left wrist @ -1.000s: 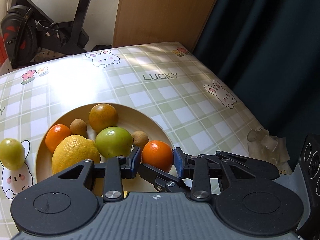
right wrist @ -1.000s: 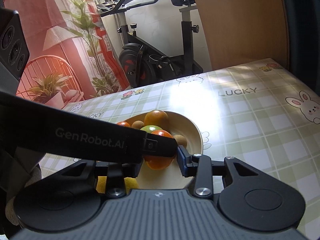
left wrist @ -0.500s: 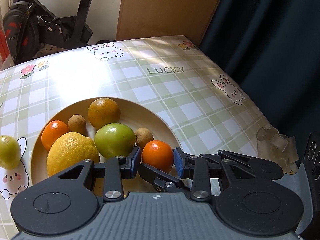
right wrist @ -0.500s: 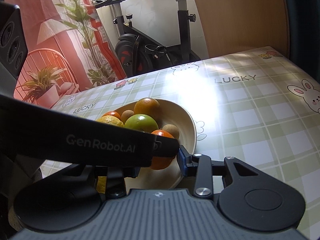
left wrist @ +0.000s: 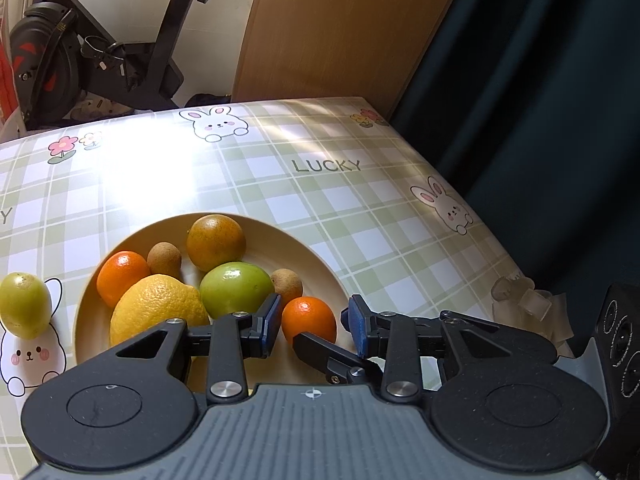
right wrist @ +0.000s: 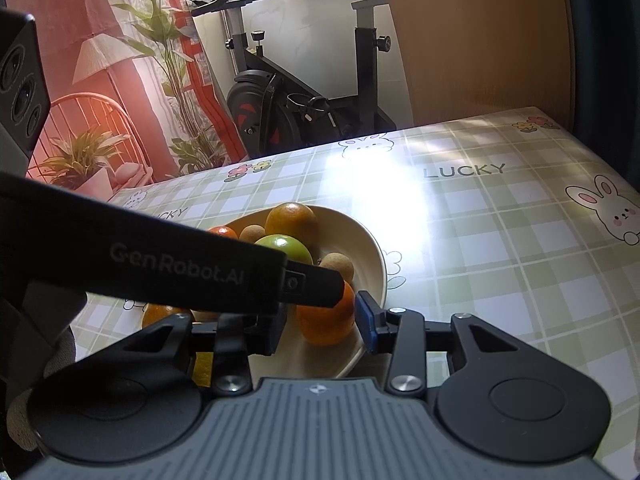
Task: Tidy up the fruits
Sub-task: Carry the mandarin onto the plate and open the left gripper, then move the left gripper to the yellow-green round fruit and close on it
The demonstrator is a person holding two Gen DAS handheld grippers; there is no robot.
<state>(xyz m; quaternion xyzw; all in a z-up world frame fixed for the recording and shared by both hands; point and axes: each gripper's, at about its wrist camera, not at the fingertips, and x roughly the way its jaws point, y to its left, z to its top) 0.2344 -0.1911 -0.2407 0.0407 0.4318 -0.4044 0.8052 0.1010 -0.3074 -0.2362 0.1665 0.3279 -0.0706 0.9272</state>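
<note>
Left wrist view: my left tool (left wrist: 312,326) stands spread over the near rim of the plate (left wrist: 316,264), its blue pads flanking a small orange (left wrist: 309,319) with a gap on each side, so I hold nothing. The orange lies in the plate beside a green fruit (left wrist: 236,290), a lemon (left wrist: 158,312) and a small brown fruit (left wrist: 286,283), gathered there, I judge, as the sorting place. One yellow-green fruit (left wrist: 25,305) sits apart on the tabletop (left wrist: 360,208).

Right wrist view: my right tool (right wrist: 320,326) is likewise spread around that orange (right wrist: 326,320); whether its right pad touches the fruit I cannot tell. The left tool's black finger (right wrist: 312,282) crosses over the fruit.
</note>
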